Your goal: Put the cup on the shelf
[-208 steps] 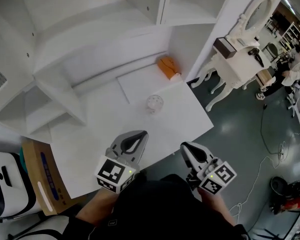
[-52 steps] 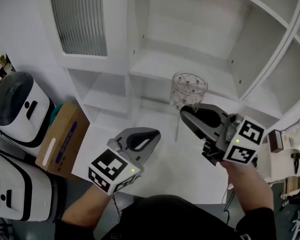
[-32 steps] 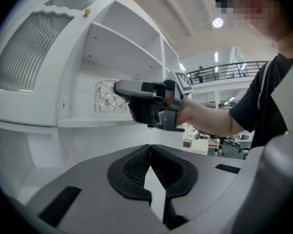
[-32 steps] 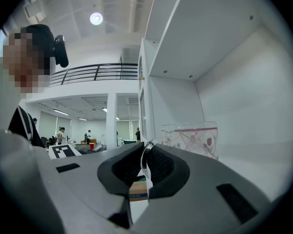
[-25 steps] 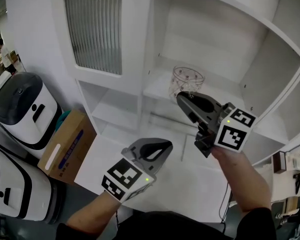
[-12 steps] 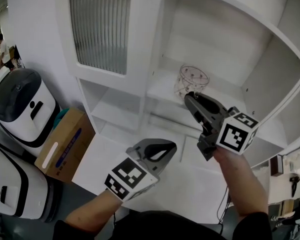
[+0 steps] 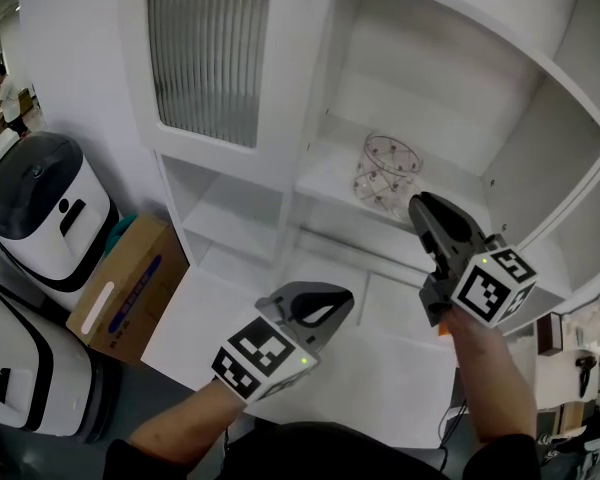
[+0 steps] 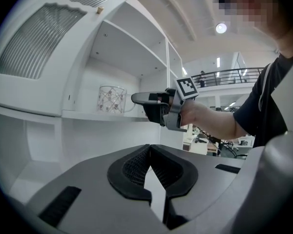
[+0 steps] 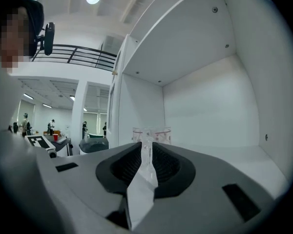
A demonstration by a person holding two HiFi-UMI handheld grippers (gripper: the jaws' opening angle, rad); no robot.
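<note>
A tall white shelf unit (image 7: 420, 88) fills the head view. It has a ribbed glass door (image 7: 205, 53) at its upper left, an open compartment floored by a shelf board (image 7: 325, 178), and a white worktop (image 7: 230, 313) at its foot. A rounded white machine (image 7: 40, 208) and a cardboard box (image 7: 115, 288) stand on the floor to the left. The left claw (image 7: 340, 298) hangs low over the worktop, its jaws pressed together on nothing, and takes no part. The right claw (image 7: 420, 206) points level into the compartment. Its jaws are only a thin slit apart, with nothing pinched between them. The clear glass cup (image 7: 388, 173), patterned with small dots, stands upright on the shelf board near its front edge. It also shows through that slit, farther in. Half a second ago the right claw's tip sat right against the cup. Now it has drawn back to the right, just beside the cup and no longer carrying it. The placing looks done. It seems all that remains is to pull the right claw clear without nudging the cup.
</note>
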